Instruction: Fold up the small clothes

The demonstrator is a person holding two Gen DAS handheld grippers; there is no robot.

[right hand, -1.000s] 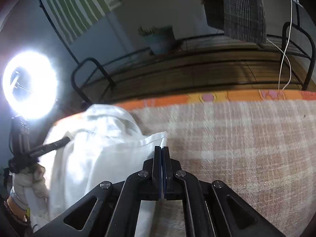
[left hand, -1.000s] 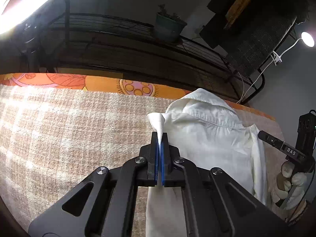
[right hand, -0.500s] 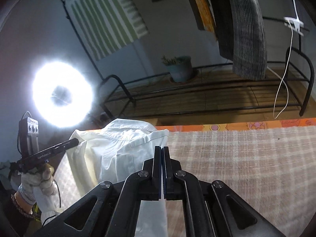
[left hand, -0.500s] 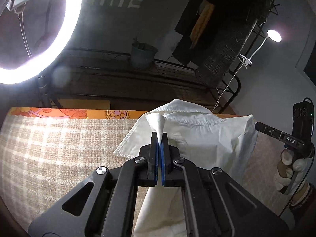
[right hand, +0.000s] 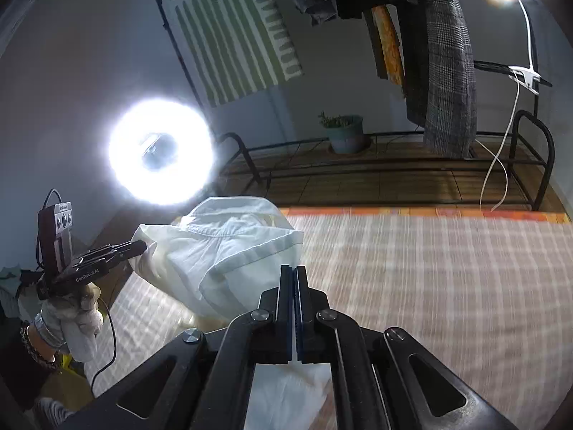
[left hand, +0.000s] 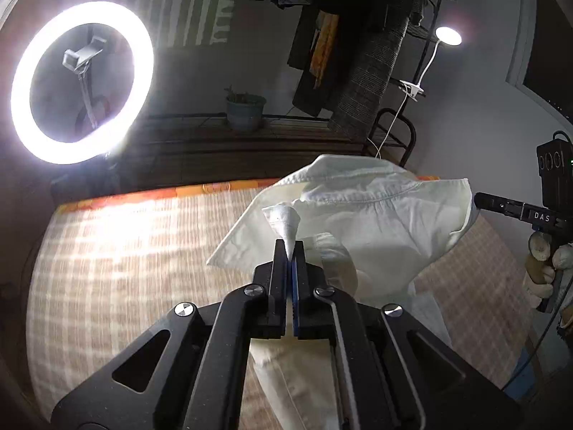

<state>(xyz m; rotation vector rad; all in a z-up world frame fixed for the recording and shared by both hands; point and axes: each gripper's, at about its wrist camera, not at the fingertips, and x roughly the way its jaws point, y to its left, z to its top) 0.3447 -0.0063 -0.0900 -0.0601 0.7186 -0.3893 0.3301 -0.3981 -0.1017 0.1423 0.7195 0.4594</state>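
Left gripper [left hand: 289, 251] up close, jaws pinched tight on a tuft of the white shirt [left hand: 365, 222], a small cone of cloth poking out past the tips; the shirt hangs lifted off the plaid blanket [left hand: 118, 261], collar on top, its body sagging down toward the near edge; right gripper [right hand: 294, 279] likewise clamped together, white fabric passing between and under its fingers, the shirt bunched just to its left; across the shirt each view catches the other handset, the right gripper at the right edge of the left view, gripped by a gloved hand [left hand: 544, 261]; beyond the blanket's far edge an orange printed border [right hand: 394, 212]; further back a black metal rack [right hand: 394, 172] with a potted plant [right hand: 343, 134] on it; a ring light [left hand: 80, 82] glaring at far left; clothes [right hand: 444, 61] hanging above the rack, and a clip lamp [left hand: 447, 36] lit at upper right.
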